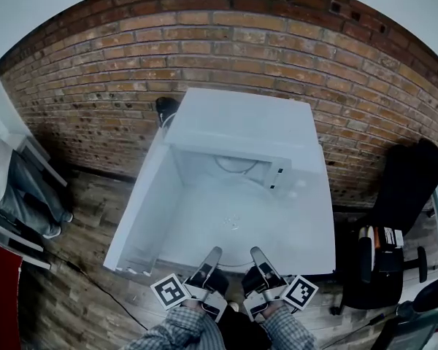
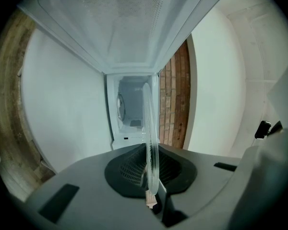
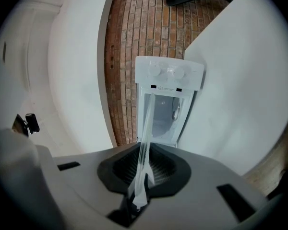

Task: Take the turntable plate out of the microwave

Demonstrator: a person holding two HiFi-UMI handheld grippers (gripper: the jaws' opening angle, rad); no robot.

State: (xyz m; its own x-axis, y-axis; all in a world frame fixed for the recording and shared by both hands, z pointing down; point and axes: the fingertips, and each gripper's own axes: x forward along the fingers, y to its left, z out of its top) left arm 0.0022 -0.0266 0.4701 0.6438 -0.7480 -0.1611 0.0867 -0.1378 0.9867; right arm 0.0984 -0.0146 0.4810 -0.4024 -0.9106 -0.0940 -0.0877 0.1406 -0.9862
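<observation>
The turntable plate (image 1: 233, 221) is almost invisible in the head view: only faint glints above the tabletop (image 1: 310, 228), between its front edge and the open microwave (image 1: 241, 122). Each gripper view shows the glass rim edge-on. The left gripper (image 2: 151, 195) is clamped on it, and so is the right gripper (image 3: 139, 195). Only the right gripper view shows the knobs (image 3: 169, 73).

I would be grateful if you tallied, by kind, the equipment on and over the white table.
Grippers: 2, the left gripper and the right gripper, each shut on the plate's rim
Glass turntable plate: 1
Microwave: 1, door open
Total: 4
</observation>
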